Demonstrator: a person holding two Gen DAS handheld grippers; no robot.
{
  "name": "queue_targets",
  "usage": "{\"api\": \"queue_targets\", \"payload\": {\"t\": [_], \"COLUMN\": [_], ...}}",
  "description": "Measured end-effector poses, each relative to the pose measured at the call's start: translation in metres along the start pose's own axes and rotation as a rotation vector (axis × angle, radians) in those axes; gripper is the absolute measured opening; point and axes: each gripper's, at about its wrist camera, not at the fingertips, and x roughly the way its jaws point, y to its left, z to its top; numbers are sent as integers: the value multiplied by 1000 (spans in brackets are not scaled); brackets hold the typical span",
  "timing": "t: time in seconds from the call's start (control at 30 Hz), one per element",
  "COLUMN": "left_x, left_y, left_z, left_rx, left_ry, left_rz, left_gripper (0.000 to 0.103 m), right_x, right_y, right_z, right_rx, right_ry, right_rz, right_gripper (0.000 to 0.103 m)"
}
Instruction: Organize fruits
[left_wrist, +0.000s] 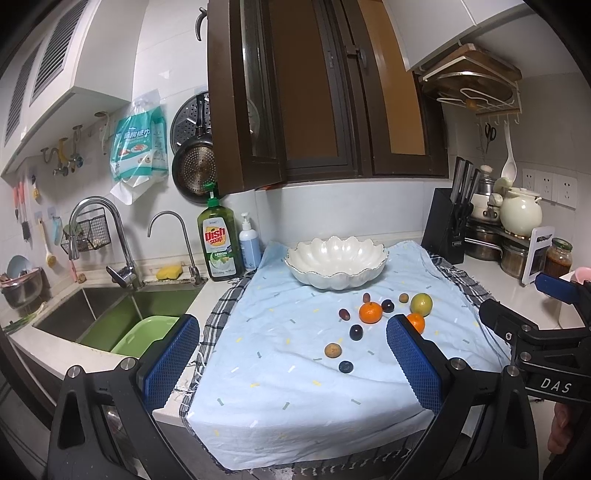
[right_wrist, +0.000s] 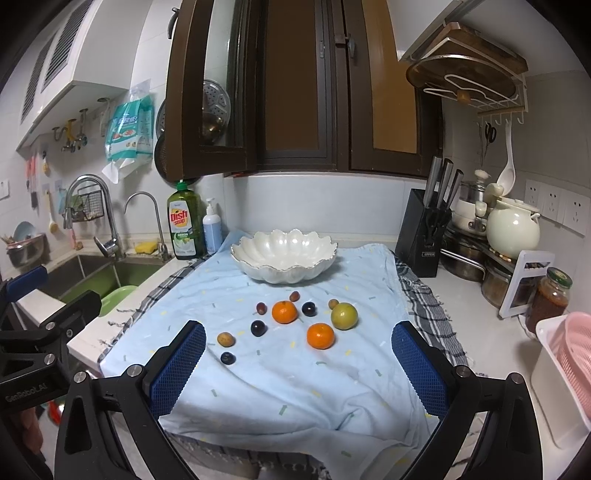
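Note:
A white scalloped bowl (left_wrist: 337, 263) (right_wrist: 283, 255) stands empty at the back of a light blue cloth (left_wrist: 295, 369) (right_wrist: 288, 384). In front of it lie loose fruits: two oranges (right_wrist: 284, 312) (right_wrist: 320, 335), a green citrus (right_wrist: 344, 315), several dark plums (right_wrist: 258, 328) and small brown fruits (right_wrist: 225, 339). The oranges also show in the left wrist view (left_wrist: 370, 312) (left_wrist: 417, 322), as does the green citrus (left_wrist: 421, 304). My left gripper (left_wrist: 291, 354) is open and empty, above the cloth's near left. My right gripper (right_wrist: 297, 363) is open and empty, short of the fruits.
A sink (left_wrist: 110, 314) with a green basin (left_wrist: 146, 334) lies to the left, with a dish soap bottle (right_wrist: 184, 221) beside it. A black knife block (right_wrist: 424, 236), pots, a jar (right_wrist: 550, 295) and a pink basket (right_wrist: 576, 354) stand on the right.

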Motion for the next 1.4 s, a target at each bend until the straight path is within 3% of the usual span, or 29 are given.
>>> {"api": "queue_targets", "payload": {"t": [0.43, 0.87, 1.4], "left_x": [9, 50, 140], "left_y": [-6, -26, -45], "left_z": [-4, -16, -38], "left_rx": [17, 53, 81], "left_ry": [20, 106, 260], "left_rz": [-11, -58, -122], "left_gripper": [103, 103, 81], "right_x": [5, 46, 140], "right_y": [-8, -22, -24], "right_z": [-8, -17, -27], "right_rx": [13, 31, 16], "right_ry": [20, 112, 246], "right_rz": [6, 1, 3], "right_gripper": [102, 102, 102]}}
